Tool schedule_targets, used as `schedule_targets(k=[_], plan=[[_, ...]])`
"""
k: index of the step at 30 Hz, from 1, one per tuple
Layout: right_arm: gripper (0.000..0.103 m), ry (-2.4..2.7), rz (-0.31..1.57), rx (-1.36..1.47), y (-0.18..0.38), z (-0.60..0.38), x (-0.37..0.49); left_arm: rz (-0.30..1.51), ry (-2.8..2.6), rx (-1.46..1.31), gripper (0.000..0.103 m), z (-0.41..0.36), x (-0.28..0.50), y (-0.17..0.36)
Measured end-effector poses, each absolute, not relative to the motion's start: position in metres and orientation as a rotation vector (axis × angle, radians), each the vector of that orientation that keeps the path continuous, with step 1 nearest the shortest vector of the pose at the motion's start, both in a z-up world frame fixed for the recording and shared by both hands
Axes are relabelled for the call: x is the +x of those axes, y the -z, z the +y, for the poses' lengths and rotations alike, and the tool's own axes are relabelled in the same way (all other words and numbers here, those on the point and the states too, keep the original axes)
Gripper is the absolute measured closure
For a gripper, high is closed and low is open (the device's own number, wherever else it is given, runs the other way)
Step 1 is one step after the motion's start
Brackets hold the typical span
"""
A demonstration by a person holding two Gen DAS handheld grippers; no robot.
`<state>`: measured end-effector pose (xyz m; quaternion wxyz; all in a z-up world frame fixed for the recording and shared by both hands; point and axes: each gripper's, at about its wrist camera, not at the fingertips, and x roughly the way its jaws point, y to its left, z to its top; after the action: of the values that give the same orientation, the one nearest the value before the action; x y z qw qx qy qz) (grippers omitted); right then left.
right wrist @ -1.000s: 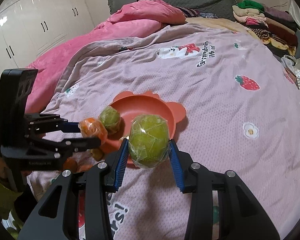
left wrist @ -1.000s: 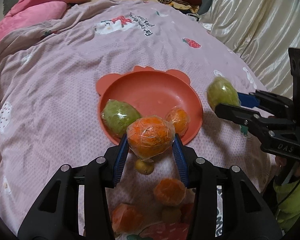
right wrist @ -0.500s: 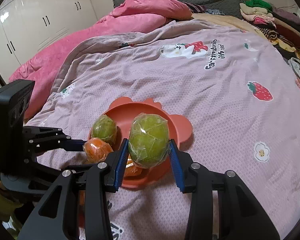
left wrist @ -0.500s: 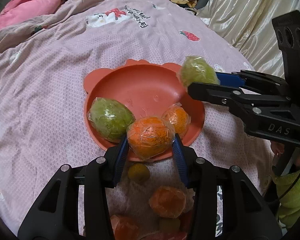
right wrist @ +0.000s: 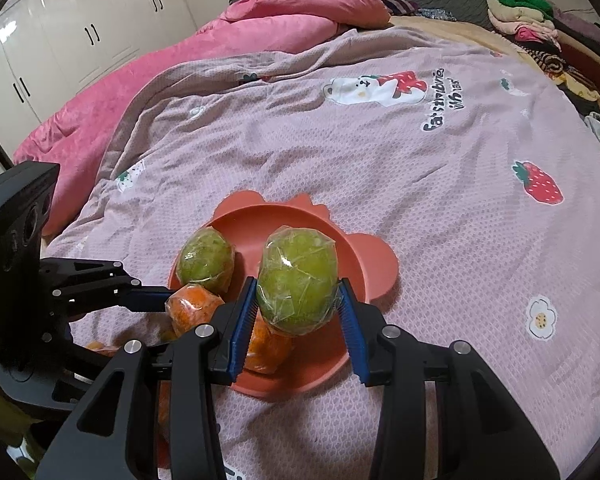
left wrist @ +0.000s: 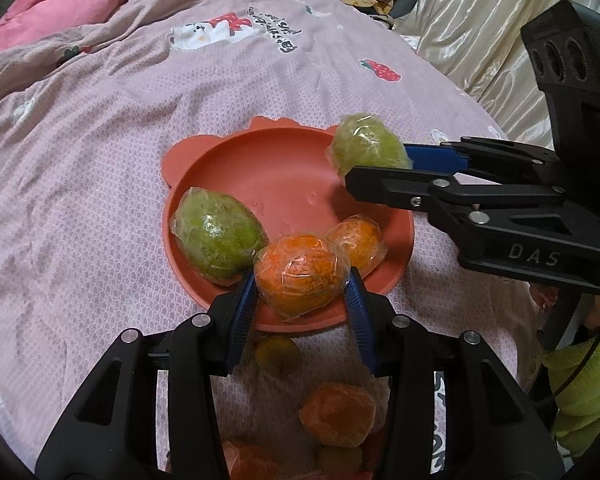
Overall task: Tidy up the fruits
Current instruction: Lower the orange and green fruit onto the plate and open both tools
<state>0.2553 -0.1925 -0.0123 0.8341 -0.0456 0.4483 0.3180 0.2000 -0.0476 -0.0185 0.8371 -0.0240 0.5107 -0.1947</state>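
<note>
An orange-red plate (left wrist: 284, 184) (right wrist: 320, 364) with ears lies on the pink bedspread. On it sit a wrapped green fruit (left wrist: 218, 234) (right wrist: 206, 258) and a wrapped orange (left wrist: 356, 242). My left gripper (left wrist: 300, 292) is shut on a wrapped orange (left wrist: 300, 274) (right wrist: 190, 306) over the plate's near rim. My right gripper (right wrist: 296, 306) is shut on a second wrapped green fruit (right wrist: 298, 284) (left wrist: 366, 150) held above the plate's right side.
Loose fruits lie on the bedspread below the left gripper: a small green one (left wrist: 276, 354) and a wrapped orange (left wrist: 338, 414). A pink duvet (right wrist: 260, 24), folded clothes (right wrist: 540, 28), white wardrobe (right wrist: 60, 40) and satin curtain (left wrist: 480, 28) surround the bed.
Both grippers moved in over the plate with their fruits: the left orange from short of the near rim to above it, the right green fruit from beside the plate to over its right edge.
</note>
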Motion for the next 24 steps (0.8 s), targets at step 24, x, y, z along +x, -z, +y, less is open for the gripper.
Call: schedule_targets(k=[24], plan=[[0.064, -0.692, 1.006, -0.151, 0.028, -0.168, 0.274, 1.082, 0.416, -0.053, 0.066, -0.044, 0.2, 0.018]])
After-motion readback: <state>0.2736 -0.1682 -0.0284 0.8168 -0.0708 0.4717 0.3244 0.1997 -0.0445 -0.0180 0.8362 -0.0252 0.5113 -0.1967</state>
